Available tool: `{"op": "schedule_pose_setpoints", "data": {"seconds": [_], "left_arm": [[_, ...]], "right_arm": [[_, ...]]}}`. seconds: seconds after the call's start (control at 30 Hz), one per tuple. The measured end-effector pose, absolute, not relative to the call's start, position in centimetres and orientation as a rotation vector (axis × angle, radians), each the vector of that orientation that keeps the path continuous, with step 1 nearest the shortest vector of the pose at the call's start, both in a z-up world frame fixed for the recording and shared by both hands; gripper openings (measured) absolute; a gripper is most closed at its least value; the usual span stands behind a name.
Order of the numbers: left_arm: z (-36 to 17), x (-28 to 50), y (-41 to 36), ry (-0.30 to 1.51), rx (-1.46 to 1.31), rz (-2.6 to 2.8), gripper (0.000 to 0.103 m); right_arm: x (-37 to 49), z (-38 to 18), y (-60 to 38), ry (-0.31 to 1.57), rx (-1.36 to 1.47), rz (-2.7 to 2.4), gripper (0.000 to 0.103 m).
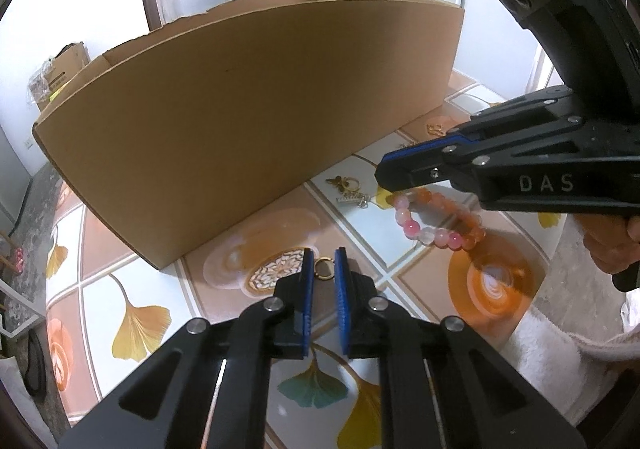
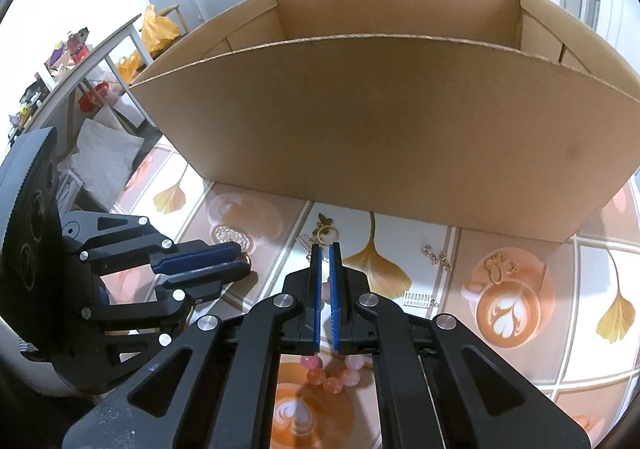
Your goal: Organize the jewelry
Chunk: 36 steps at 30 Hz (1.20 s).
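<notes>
My left gripper (image 1: 324, 263) is closed around a small gold ring (image 1: 323, 269), which sits between its blue pads just above the patterned tablecloth (image 1: 132, 289). It also shows in the right wrist view (image 2: 236, 259). My right gripper (image 2: 326, 249) is shut on a pink and orange bead bracelet (image 1: 436, 223), lifted off the table; the beads hang below the fingers (image 2: 332, 373). An open cardboard box (image 1: 248, 101) stands just behind both grippers.
More gold and silver jewelry lies on the cloth by the box: a butterfly ring piece (image 1: 344, 183), a silver clip (image 2: 418, 298), a chain (image 2: 438, 256) and a gold charm (image 2: 500, 264). A shelf with clutter (image 2: 76, 57) stands at the left.
</notes>
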<state>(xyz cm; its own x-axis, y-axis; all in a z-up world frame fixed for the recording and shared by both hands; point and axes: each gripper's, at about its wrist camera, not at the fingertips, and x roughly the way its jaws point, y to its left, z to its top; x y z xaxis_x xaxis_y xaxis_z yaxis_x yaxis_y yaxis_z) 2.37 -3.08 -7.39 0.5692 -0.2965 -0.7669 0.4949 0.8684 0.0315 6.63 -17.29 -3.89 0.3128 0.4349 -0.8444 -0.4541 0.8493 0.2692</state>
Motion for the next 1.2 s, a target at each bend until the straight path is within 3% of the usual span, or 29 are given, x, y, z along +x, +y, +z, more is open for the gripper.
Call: {"op": "schedule_pose_setpoints", "data": {"seconds": [0.03,0.07,0.5,0.6,1.2], "left_arm": [[-7.4,2.3,-3.0,0.844,0.255,-0.471,0.001],[-7.3,2.3,-3.0,0.846,0.254,-0.475,0.001],[-6.6,1.8,-0.9,0.844,0.206,-0.437,0.001],[-6.7,2.2,-0.3,0.861,0.174,-0.390,0.001],[-6.9,2.2,2.3,0.880,0.099,-0.353,0.001]], "right_arm": [[6.6,-3.9,-17.2,1.106,-0.022,0.586,0.006],[6.7,-3.8,-17.2,1.104,-0.023,0.586,0.006],[5.6,-3.5,-15.1,1.118,-0.039,0.644,0.010],[5.1,-3.8,-13.8,1.132,-0.033,0.666,0.018],[2.3,-4.9,-8.5,1.090,-0.156,0.505,0.018]]}}
